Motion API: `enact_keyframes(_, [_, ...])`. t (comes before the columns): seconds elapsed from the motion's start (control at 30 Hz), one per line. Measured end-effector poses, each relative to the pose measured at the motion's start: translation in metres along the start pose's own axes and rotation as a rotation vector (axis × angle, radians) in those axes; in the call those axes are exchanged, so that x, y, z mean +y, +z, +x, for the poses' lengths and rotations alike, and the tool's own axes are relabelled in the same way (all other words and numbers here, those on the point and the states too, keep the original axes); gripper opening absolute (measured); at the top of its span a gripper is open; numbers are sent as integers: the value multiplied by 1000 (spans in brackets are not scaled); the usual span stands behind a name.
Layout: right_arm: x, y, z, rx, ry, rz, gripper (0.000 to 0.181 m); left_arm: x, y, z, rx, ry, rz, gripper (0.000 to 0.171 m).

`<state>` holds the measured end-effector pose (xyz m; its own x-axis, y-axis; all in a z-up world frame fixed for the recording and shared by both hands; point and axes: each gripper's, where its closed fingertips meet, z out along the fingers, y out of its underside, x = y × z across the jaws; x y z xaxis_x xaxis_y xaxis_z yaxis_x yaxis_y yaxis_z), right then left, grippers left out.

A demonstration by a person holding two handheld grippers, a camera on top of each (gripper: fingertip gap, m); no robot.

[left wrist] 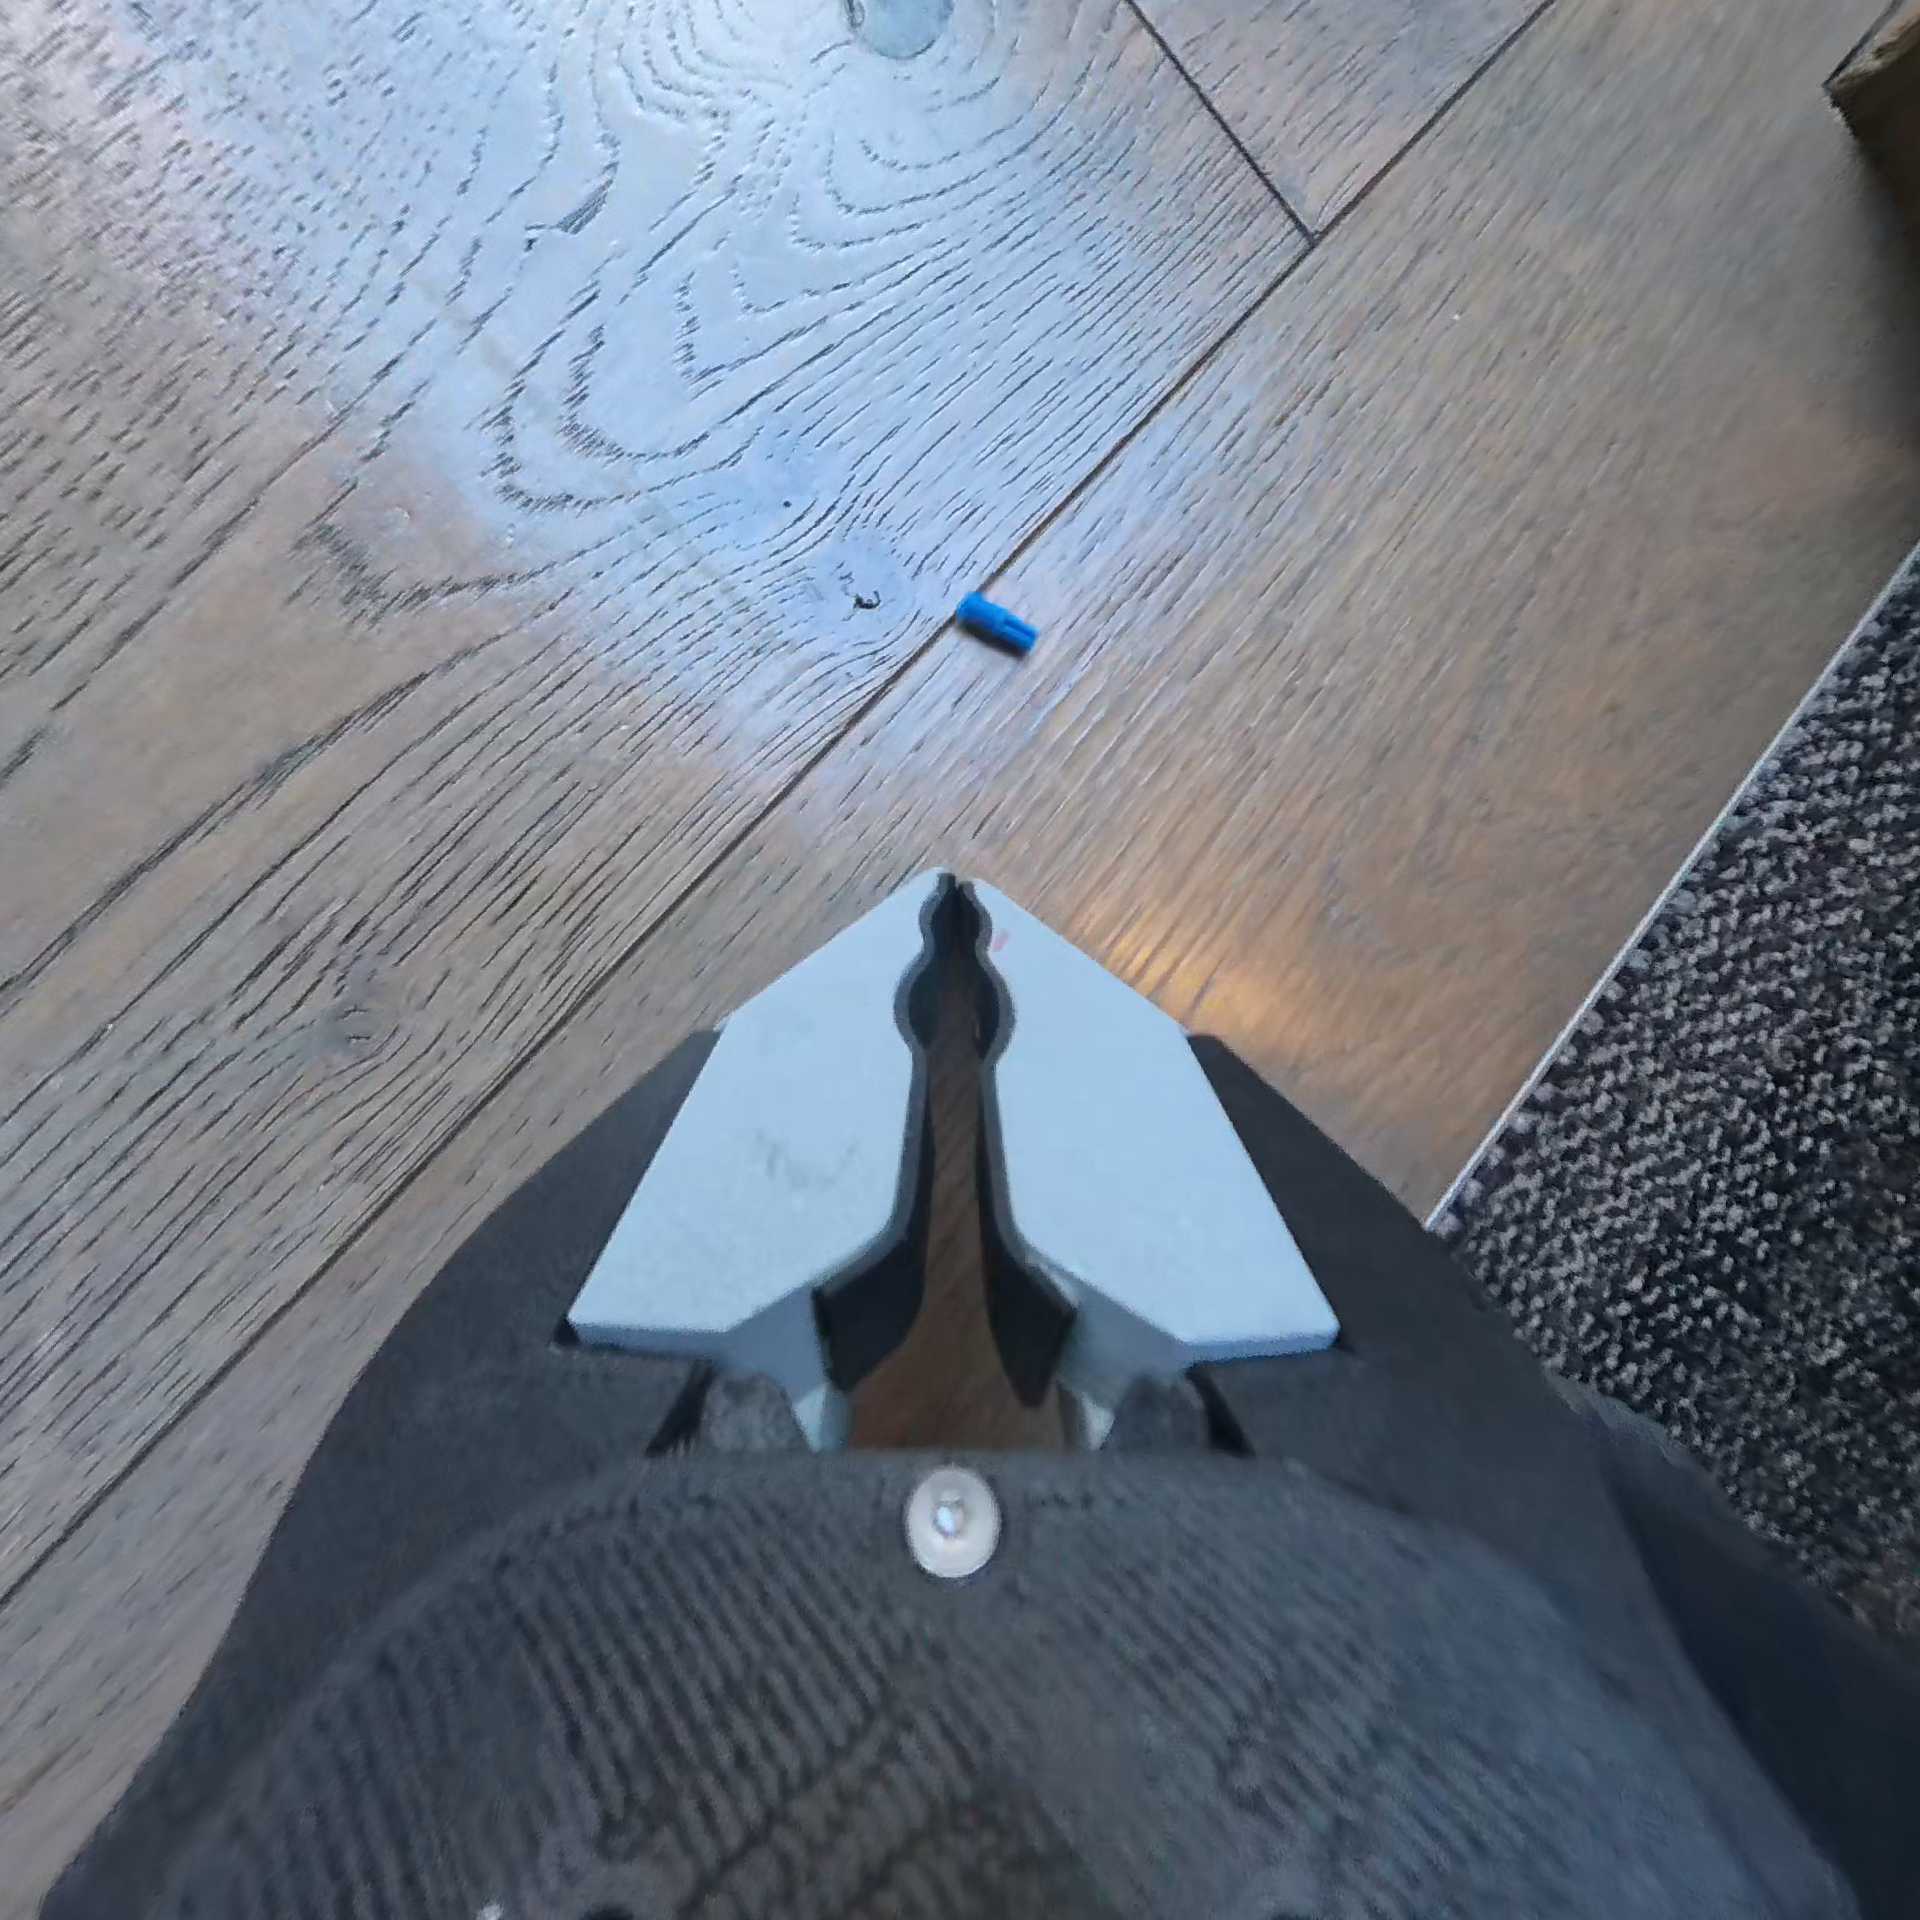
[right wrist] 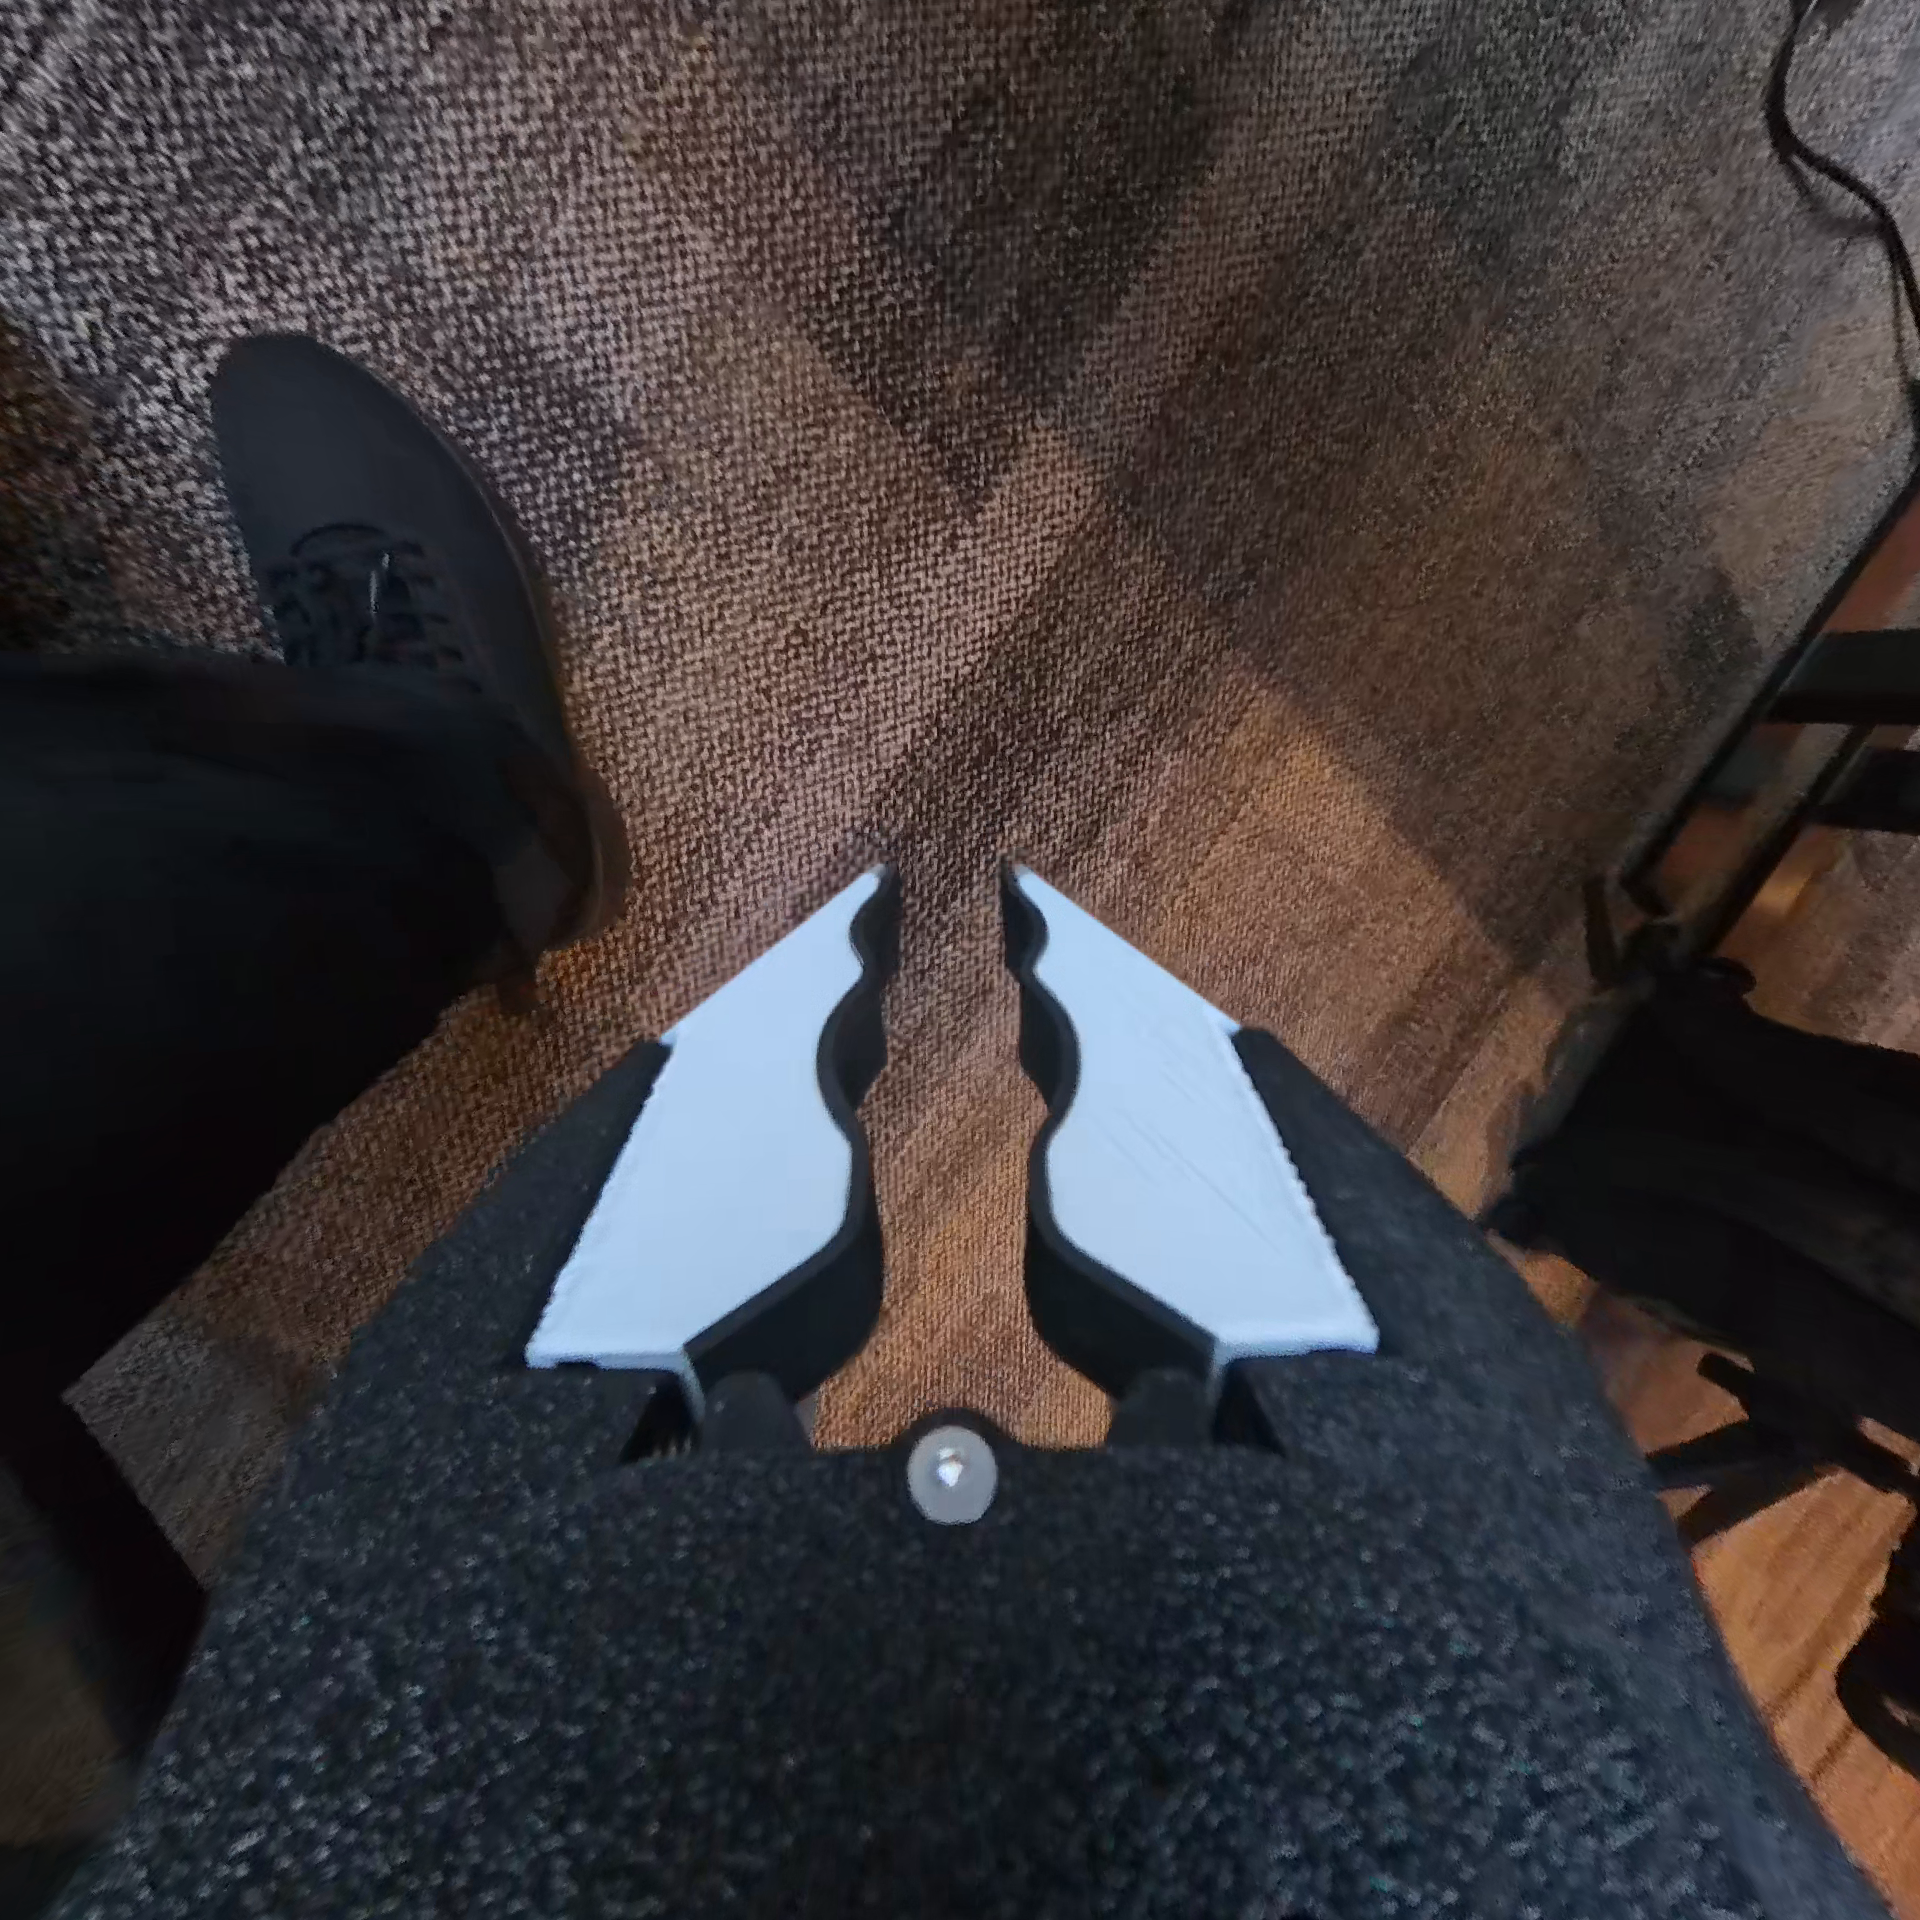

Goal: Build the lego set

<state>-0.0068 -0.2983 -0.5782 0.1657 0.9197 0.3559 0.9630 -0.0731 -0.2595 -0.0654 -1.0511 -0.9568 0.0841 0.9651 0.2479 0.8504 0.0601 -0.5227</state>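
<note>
In the left wrist view a small blue lego pin (left wrist: 996, 621) lies on the wooden floor (left wrist: 520, 520), beside a plank seam. My left gripper (left wrist: 957, 886) hangs above the floor, nearer to me than the pin, with its tips closed together and nothing between them. In the right wrist view my right gripper (right wrist: 948, 875) hangs over brown carpet (right wrist: 1039, 416). Its fingers stand a little apart with only carpet showing between them. No lego piece shows in the right wrist view.
A speckled carpet (left wrist: 1714, 1143) with a pale edge strip borders the wooden floor at the right. A person's dark shoe (right wrist: 395, 582) and trouser leg are at the left of the right wrist view. A black frame (right wrist: 1766, 779) and a cable (right wrist: 1849, 187) are at the right. The grippers' ends are close to 85 cm from one another. Between my left fingertips and the speckled carpet (left wrist: 1714, 1143) there is roughly 20 cm.
</note>
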Motion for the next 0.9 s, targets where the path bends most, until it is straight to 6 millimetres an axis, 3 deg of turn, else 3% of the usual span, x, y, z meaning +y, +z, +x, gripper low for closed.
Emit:
enact_keyframes(0.13, [14, 5, -12, -9, -14, -40, 20, -8, 3, 1, 7, 17, -18, 14])
enact_keyframes(0.23, [15, 6, -25, -32, -28, -48, 20, -21, 5, 7, 31, 55, -16, 34])
enact_keyframes(0.43, [15, 7, -33, -55, -43, -52, 21, -38, 16, 20, 89, 97, -28, 32])
enact_keyframes(0.6, [15, 7, -31, -61, -45, -47, 21, -47, 28, 19, 63, 111, -65, 39])
enact_keyframes(0.9, [21, 12, -26, -67, -38, -58, 21, -58, 38, 14, 0, 121, -45, 18])
